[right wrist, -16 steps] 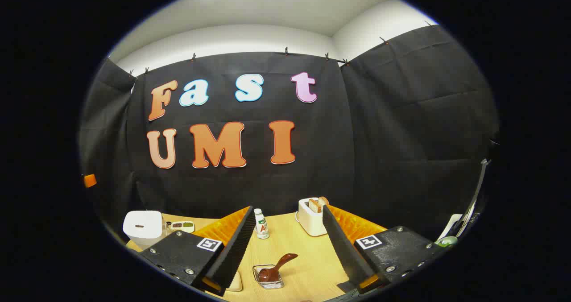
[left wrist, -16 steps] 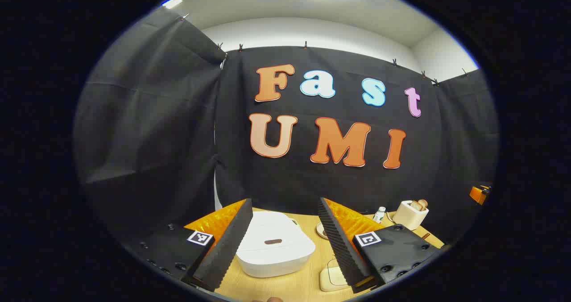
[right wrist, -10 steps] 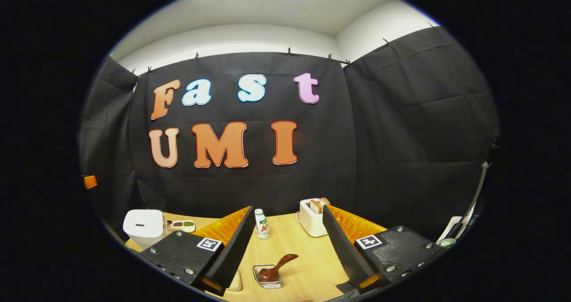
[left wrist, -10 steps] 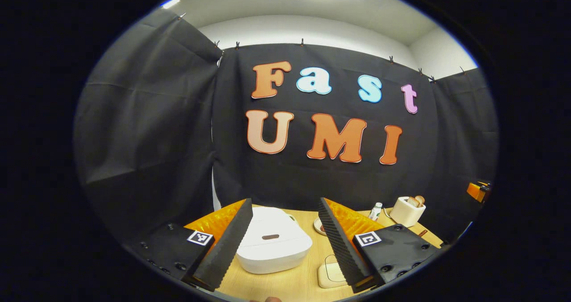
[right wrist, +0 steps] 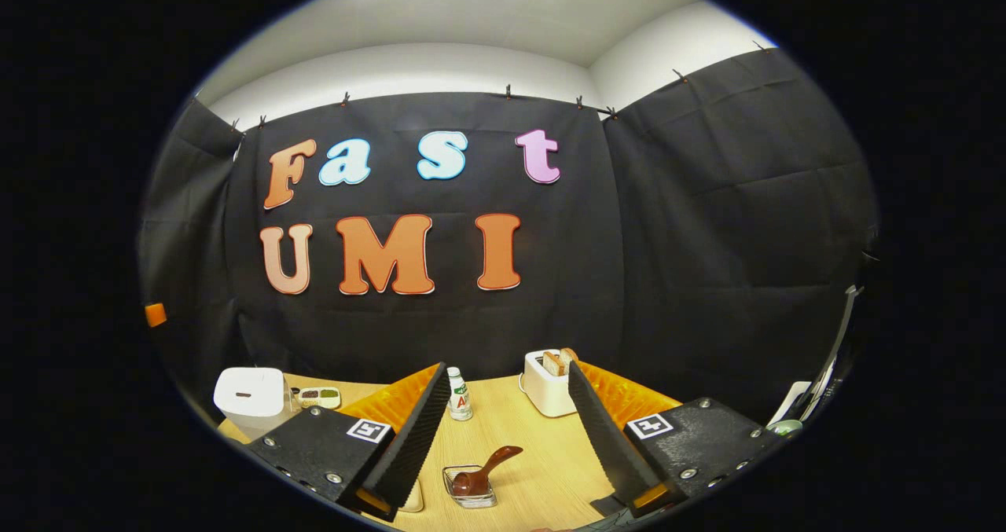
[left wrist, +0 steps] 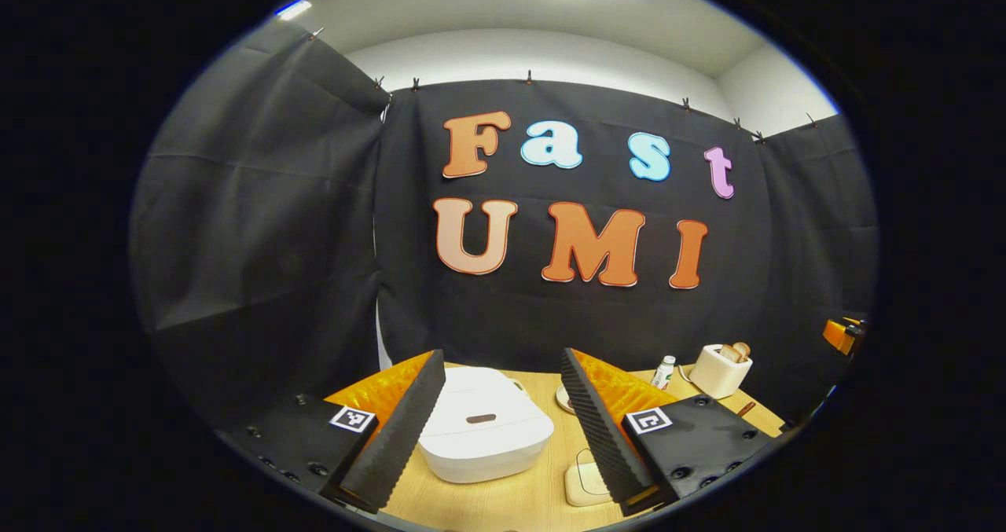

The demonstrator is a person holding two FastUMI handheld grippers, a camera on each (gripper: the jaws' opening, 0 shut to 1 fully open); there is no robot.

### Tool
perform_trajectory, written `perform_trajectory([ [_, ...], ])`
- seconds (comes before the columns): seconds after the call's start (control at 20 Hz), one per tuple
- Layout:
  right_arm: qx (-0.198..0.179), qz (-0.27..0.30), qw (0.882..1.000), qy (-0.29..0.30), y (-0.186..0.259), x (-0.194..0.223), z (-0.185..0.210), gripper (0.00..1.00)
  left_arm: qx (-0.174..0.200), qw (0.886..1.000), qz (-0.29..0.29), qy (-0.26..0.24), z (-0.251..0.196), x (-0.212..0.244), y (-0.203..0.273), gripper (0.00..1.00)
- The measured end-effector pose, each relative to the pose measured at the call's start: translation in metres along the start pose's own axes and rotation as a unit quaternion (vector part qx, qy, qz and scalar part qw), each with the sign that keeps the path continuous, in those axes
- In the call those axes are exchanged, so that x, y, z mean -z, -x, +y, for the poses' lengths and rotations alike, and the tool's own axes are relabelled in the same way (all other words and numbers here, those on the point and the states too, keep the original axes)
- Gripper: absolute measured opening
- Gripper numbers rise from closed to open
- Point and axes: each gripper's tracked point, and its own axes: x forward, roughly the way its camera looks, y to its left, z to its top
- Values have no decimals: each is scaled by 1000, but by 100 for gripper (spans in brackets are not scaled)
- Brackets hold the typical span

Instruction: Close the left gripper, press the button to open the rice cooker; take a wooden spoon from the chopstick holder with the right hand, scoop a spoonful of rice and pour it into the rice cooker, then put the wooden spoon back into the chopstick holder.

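The white rice cooker (left wrist: pixel 483 434) stands on the wooden table (left wrist: pixel 503 500) with its lid down and a dark button (left wrist: pixel 480 419) on top. My left gripper (left wrist: pixel 501 355) hovers just in front of it, open, with the cooker seen between the fingers. In the right gripper view the cooker (right wrist: pixel 250 394) stands at the far left. A brown wooden spoon (right wrist: pixel 483 471) leans in a small clear holder (right wrist: pixel 469 491) on the table. My right gripper (right wrist: pixel 506 367) is open above and short of the holder, with nothing in it.
A toaster (right wrist: pixel 548 383) with bread and a small bottle (right wrist: pixel 459 394) stand at the back of the table. A little dish (right wrist: pixel 318 396) sits beside the cooker. A flat cream-coloured box (left wrist: pixel 585 481) lies right of the cooker, by my left gripper's right finger.
Both views have shifted only slightly. Both grippers stay open, and nothing on the table has moved.
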Motion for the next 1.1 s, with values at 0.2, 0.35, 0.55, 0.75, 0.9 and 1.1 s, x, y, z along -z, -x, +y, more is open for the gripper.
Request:
perform_trajectory([
  [0.2, 0, -1, 1000, 10, 3, 0, 1, 94, 3, 1000, 4, 4, 2, 1, 3, 100],
  [0.35, -5, -3, 1000, 10, 4, -2, 4, 94, 0, 1000, 12, 3, 8, 5, 0, 92],
  [0.55, -21, -2, 999, 27, 4, 1, 17, 93, 0, 1000, 17, -13, 13, 8, 1, 63],
  [0.75, -31, -5, 998, 45, 4, 0, 27, 89, -13, 1000, 6, -14, 21, 1, 0, 11],
  [0.9, -31, -1, 998, 47, 4, 2, 28, 94, -15, 1000, 11, -10, 28, 6, 2, 6],
  [1.1, -35, 2, 999, 39, 2, 4, 30, 94, -5, 1000, 24, -9, 30, 6, -9, 4],
])
